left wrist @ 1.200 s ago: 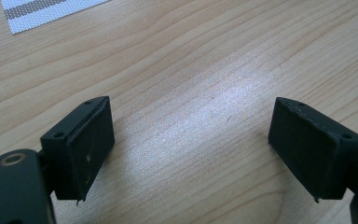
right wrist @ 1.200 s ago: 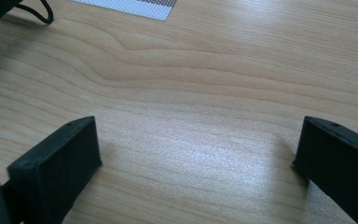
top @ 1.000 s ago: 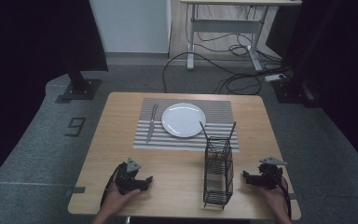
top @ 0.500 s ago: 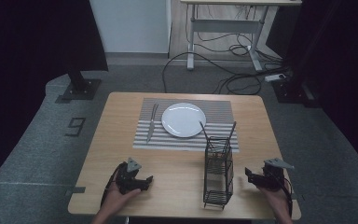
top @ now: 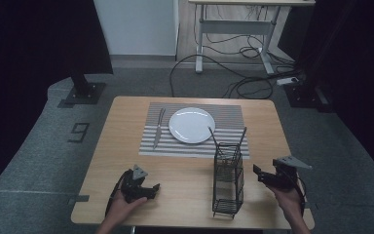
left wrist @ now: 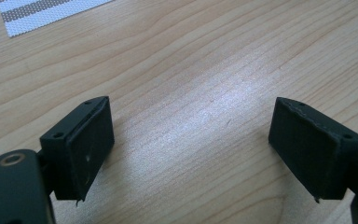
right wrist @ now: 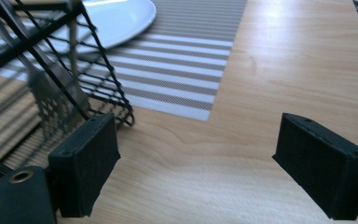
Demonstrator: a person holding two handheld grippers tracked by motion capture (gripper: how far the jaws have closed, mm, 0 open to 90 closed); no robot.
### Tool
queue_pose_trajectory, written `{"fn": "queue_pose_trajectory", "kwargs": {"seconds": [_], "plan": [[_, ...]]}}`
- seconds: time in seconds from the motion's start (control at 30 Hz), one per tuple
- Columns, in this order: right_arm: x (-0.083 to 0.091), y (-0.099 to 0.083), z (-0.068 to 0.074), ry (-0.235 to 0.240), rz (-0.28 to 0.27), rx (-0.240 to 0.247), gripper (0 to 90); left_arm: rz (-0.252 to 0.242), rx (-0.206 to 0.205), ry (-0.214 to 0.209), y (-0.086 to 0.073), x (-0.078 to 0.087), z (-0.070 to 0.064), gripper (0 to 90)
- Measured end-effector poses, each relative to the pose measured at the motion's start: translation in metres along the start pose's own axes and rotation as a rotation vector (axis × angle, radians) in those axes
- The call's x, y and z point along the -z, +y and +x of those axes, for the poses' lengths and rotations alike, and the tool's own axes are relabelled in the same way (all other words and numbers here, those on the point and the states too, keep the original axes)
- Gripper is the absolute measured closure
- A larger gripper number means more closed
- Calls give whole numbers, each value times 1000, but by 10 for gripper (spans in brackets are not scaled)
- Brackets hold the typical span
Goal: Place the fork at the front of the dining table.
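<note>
Two grippers, jaws spread, flank the wire basket

We see from the high view the whole counter (top: 126, 126): the wire basket (top: 228, 180) stands upright just near of the striped mat (top: 195, 146), with the plate (top: 192, 125) and knife (top: 158, 127) beyond it. Our left gripper (top: 148, 189) sits well left of the basket, our right gripper (top: 258, 171) just right of it. Only the right gripper view brings the basket (right wrist: 51, 70) close: black mesh, with utensil handles (right wrist: 51, 100) leaning inside. Both sets of jaws stand wide apart, holding nothing; the left gripper (left wrist: 189, 149) looks on bare wood.
</note>
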State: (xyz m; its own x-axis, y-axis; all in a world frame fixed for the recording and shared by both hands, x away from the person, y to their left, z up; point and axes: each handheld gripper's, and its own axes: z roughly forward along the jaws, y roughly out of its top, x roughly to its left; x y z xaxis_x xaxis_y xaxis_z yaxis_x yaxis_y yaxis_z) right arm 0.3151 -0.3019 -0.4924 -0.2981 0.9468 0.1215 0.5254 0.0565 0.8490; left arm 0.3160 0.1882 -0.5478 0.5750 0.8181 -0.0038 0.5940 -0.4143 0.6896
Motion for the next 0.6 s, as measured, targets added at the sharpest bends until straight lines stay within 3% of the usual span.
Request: {"fn": "queue_pose_trajectory", "kwargs": {"seconds": [0.6], "plan": [[10, 33, 15, 41, -57, 5, 151, 0, 2, 2, 0, 0, 0, 140]]}}
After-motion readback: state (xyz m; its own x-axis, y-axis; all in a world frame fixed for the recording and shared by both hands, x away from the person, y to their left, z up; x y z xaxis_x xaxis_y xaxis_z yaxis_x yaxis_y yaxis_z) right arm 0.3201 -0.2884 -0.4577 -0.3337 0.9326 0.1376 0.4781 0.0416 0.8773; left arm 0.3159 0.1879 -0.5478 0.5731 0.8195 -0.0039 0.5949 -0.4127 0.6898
